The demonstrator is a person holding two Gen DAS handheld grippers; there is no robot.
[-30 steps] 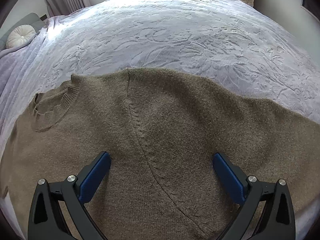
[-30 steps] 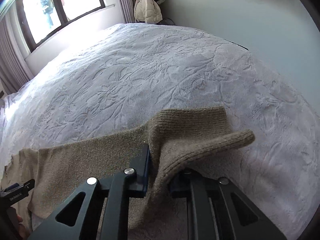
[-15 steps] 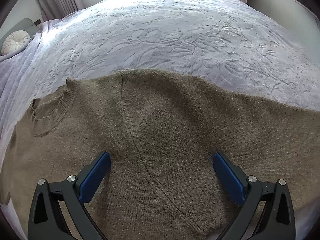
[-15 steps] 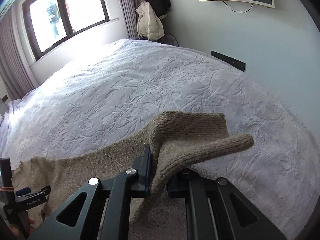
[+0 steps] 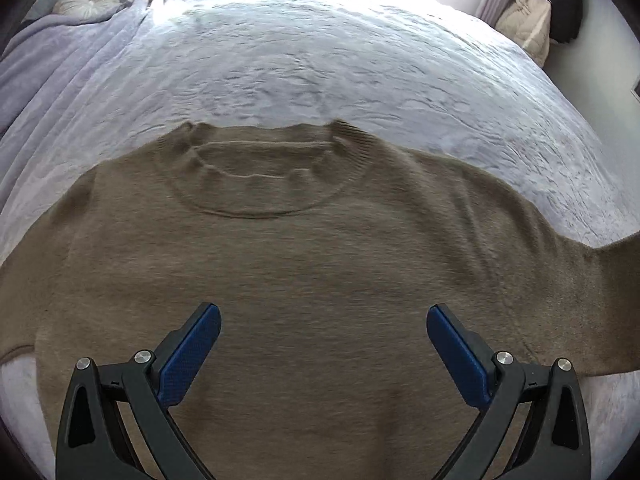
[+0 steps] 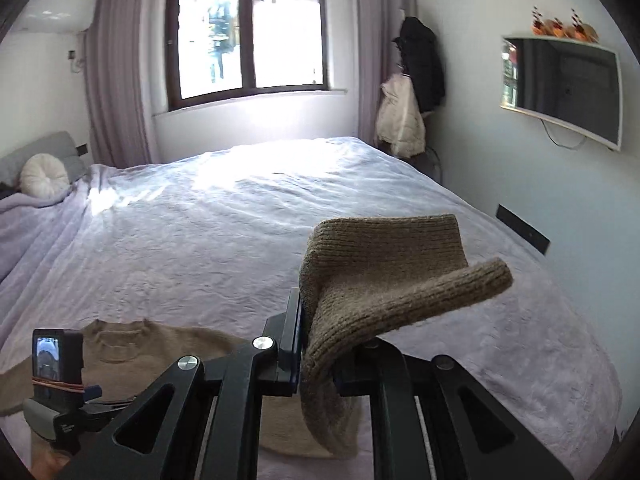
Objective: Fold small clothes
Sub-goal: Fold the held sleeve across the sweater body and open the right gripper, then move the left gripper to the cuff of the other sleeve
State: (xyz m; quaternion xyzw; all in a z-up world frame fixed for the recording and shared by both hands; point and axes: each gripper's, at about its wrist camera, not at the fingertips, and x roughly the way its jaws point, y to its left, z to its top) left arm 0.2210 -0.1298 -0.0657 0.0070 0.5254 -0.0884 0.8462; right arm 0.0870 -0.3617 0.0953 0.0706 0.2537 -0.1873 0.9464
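Note:
A brown knitted sweater (image 5: 304, 264) lies front up on the pale bedspread (image 5: 320, 60), its round collar (image 5: 264, 172) toward the far side. My left gripper (image 5: 324, 344) hovers open over the chest with nothing between its blue pads (image 5: 192, 352). The sweater's right sleeve (image 5: 596, 280) rises off the bed toward the right edge. In the right wrist view my right gripper (image 6: 316, 344) is shut on that sleeve's ribbed cuff (image 6: 392, 272), which flops over the jaws well above the bed. The sweater body (image 6: 160, 352) lies low at the left.
A round white cushion (image 6: 44, 176) sits by the grey headboard at the far left. Coats (image 6: 416, 92) hang in the corner beside the window (image 6: 248, 36). A screen (image 6: 560, 88) is on the right wall. The left tool's camera body (image 6: 56, 364) shows at lower left.
The left gripper slid along the sweater from the shoulder seam to the chest below the collar, still open. The right gripper rose with the cuff and levelled out, the sleeve lifting after it.

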